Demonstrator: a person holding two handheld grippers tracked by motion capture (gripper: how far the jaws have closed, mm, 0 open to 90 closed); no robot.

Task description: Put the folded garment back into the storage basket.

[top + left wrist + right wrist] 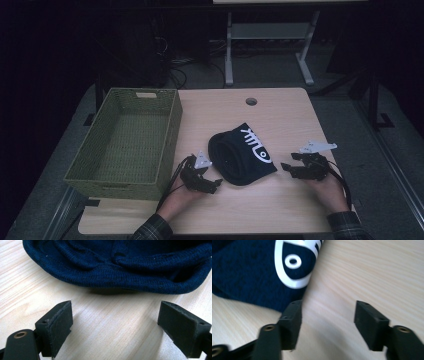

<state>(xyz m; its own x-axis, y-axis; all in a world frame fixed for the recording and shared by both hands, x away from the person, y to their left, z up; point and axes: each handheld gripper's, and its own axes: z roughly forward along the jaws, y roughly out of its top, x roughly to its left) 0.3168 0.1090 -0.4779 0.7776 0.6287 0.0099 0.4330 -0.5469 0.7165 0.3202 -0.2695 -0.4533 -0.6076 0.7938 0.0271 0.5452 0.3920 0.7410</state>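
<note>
Here navy beanie (243, 154), white fish-skeleton print (294, 263), unreadable.

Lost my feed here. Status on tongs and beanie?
Left tongs open, empty. Right tongs open, empty. Navy beanie flat on table between them. Path clear; green basket alongside.

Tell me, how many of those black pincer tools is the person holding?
2. The left gripper sits between the green basket and the dark blue knit garment, jaws open. The right gripper lies just right of the garment, jaws open too.
</note>
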